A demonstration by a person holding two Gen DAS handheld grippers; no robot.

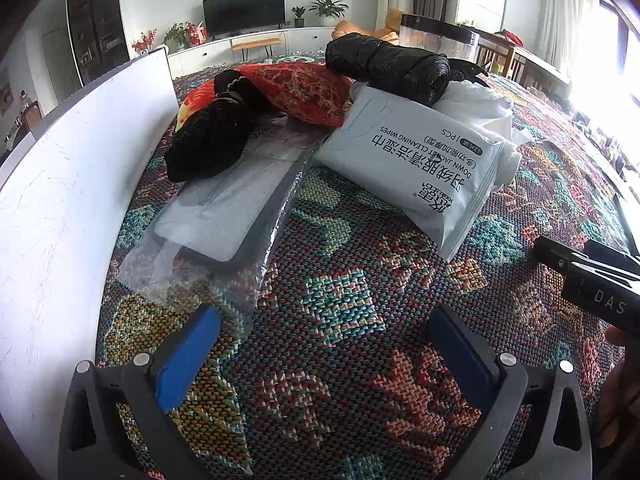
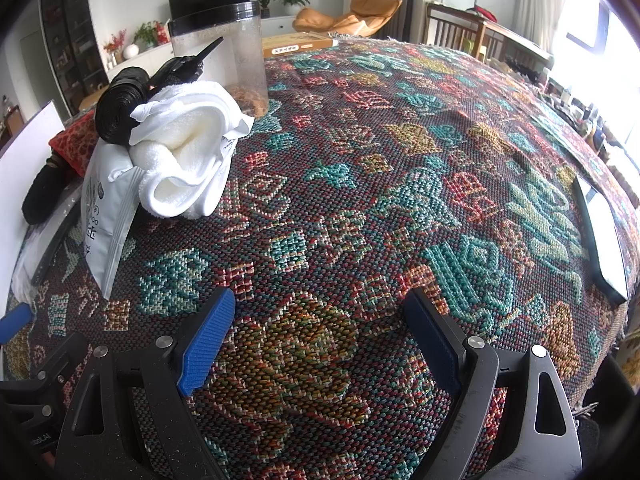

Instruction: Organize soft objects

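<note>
Ahead of my right gripper [image 2: 318, 334] the patterned cloth [image 2: 380, 168] lies open to its far edge; my left gripper [image 1: 324, 344] is hemmed by the white board [image 1: 72, 184] and the wipes pack [image 1: 416, 168]

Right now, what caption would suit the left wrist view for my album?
Open left tool over a patterned cloth, facing a pile: wipes pack, bag roll, red cushion, black knit.

Left hand-held gripper [image 1: 324, 344] and right hand-held gripper [image 2: 320, 332], both wide apart.

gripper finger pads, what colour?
Blue, on both the left gripper and the right gripper; the ribbed pad shows best in the right wrist view.
</note>
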